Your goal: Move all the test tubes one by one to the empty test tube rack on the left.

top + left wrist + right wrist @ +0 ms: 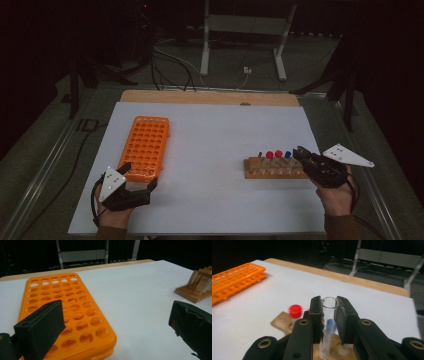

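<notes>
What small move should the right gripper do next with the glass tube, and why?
Probably lift it straight up. The right gripper is shut on the uncapped glass tube, whose lower end sits down at the wooden rack. Raising it first should free it before it goes to the orange rack, where the open left gripper waits.

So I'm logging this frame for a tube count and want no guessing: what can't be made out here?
- Clear test tube: its bottom is cut off by the lower edge of the right gripper view, between the right gripper jaws.
- Wooden rack: the tube count is too small and dark in the high view; its right end sits behind the gripper.
- Orange rack: its near left corner is hidden by the left gripper jaw.
</notes>
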The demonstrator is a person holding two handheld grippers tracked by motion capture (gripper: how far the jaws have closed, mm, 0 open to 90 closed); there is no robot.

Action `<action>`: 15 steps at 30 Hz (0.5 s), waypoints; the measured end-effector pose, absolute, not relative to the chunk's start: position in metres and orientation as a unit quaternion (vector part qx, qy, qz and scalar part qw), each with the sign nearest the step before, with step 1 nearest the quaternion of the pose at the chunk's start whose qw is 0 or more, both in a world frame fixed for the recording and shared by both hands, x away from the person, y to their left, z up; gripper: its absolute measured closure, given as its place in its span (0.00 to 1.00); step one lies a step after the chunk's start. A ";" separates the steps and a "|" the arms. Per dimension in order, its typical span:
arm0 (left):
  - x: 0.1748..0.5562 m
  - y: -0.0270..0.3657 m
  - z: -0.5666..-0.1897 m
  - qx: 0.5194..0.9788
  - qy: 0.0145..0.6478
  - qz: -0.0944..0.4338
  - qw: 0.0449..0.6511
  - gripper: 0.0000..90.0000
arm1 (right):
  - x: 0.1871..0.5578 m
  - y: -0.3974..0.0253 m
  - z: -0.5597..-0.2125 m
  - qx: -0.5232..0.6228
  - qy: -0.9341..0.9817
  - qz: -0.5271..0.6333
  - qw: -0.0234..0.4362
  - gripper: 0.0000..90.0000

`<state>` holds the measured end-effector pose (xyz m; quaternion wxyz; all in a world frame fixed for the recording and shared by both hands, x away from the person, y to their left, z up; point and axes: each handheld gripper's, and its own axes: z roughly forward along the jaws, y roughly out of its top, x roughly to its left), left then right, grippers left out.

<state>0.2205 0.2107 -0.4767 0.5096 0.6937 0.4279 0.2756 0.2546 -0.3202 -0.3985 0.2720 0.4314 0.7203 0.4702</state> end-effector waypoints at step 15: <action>0.232 0.170 -0.448 0.714 0.383 0.255 0.527 0.01 | 0.259 -0.282 -0.391 0.382 0.739 0.505 0.230 0.85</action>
